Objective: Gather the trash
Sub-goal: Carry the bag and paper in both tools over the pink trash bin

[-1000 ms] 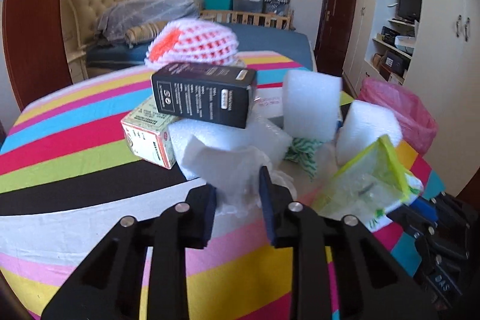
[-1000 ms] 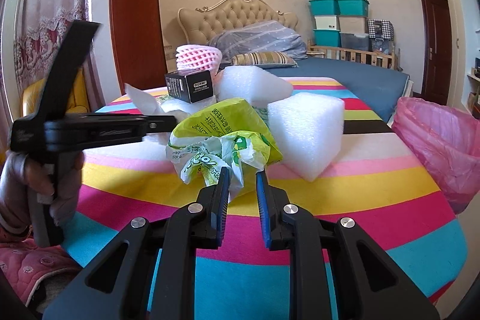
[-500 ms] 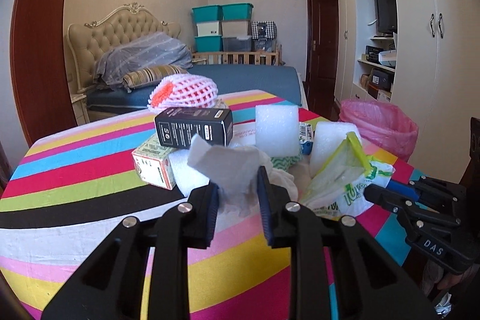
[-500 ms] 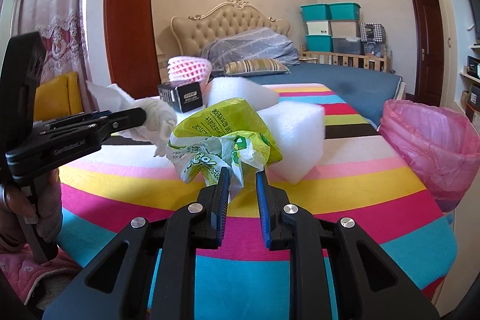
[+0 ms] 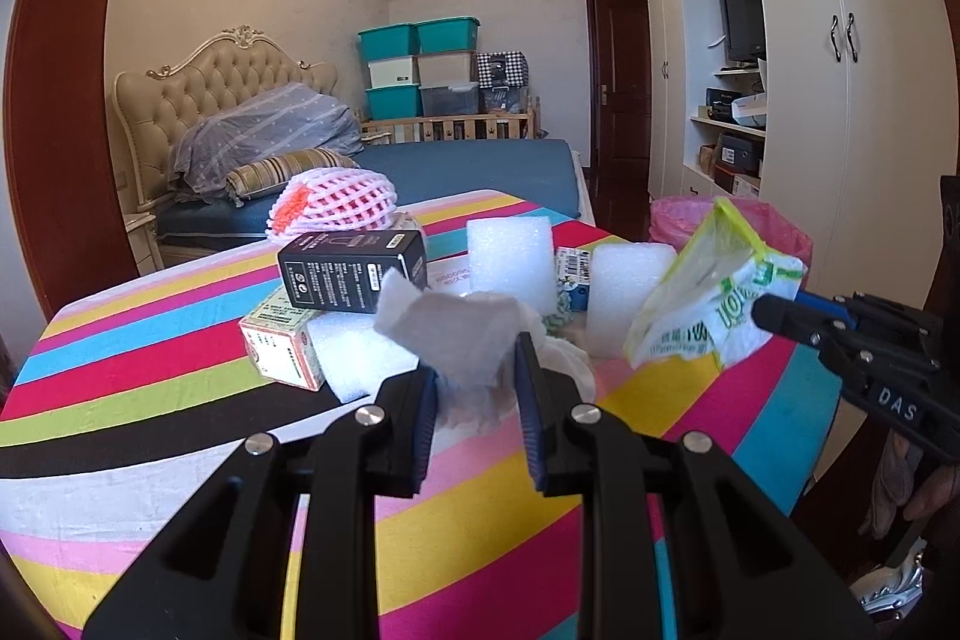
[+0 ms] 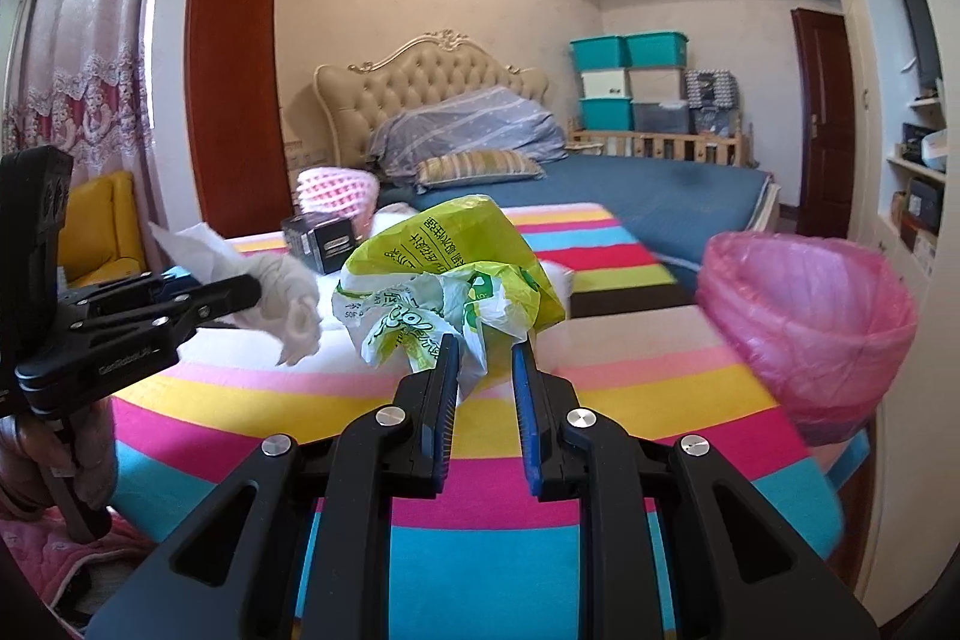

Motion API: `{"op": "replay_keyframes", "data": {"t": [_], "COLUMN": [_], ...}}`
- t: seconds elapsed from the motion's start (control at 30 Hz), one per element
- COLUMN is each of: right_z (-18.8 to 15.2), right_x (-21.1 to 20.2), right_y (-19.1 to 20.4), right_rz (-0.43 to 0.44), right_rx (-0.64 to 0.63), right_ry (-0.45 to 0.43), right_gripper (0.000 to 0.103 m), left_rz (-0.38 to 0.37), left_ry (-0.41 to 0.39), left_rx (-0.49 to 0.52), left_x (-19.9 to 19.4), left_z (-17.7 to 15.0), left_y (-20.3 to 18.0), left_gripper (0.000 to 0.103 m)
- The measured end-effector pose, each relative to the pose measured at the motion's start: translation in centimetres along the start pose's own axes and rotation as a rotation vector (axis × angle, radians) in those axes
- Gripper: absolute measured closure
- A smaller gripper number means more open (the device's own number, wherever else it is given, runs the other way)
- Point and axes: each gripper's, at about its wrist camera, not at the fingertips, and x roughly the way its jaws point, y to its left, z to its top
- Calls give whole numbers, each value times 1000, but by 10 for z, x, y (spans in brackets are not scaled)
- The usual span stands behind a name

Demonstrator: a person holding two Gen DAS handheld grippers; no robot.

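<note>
My left gripper [image 5: 474, 370] is shut on a crumpled white tissue [image 5: 462, 334], lifted above the striped table [image 5: 150, 388]; in the right wrist view the same left gripper [image 6: 252, 289] shows at the left with the tissue [image 6: 282, 292] hanging from its tip. My right gripper [image 6: 485, 349] is shut on a crumpled green and white plastic bag [image 6: 444, 274]; the left wrist view shows that right gripper [image 5: 762, 313] at the right edge with the bag [image 5: 708, 298]. A bin lined with a pink bag [image 6: 804, 322] stands at the table's right edge.
On the table lie a black box [image 5: 351, 271], a small cream box [image 5: 282, 343], a pink foam fruit net [image 5: 336, 208] and white foam blocks [image 5: 510, 256]. A bed [image 6: 600, 178] is behind, wardrobes [image 5: 840, 100] to the right. A person's hand [image 6: 36, 466] holds the left gripper.
The left gripper lifted the tissue off the pile and drew back from the table. The right gripper carried the green bag up and to the right, and the pink bin now looks nearer.
</note>
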Motion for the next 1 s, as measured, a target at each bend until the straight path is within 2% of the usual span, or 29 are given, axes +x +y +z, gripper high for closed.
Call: {"op": "replay_keyframes", "data": {"t": [0.23, 0.4, 0.6, 0.83, 1.0], "right_z": [4, 4, 2, 4, 10], "right_x": [-11, -15, -24, -27, -27], "right_y": [-14, -35, -54, -82, -112], "right_rz": [-117, -167, -224, -305, -375], "right_rx": [-43, -16, 4, 12, 21], "right_ry": [-16, -21, -29, -27, -35], "right_gripper": [84, 84, 84, 84, 84], "left_rz": [-57, -113, -194, -265, -328], "left_ry": [18, 21, 55, 81, 120], "left_rx": [11, 51, 50, 57, 46], "left_x": [5, 11, 30, 60, 96], "left_z": [5, 15, 29, 55, 89], "left_y": [-8, -27, -48, -81, -114], "left_gripper": [79, 79, 79, 78, 77]}}
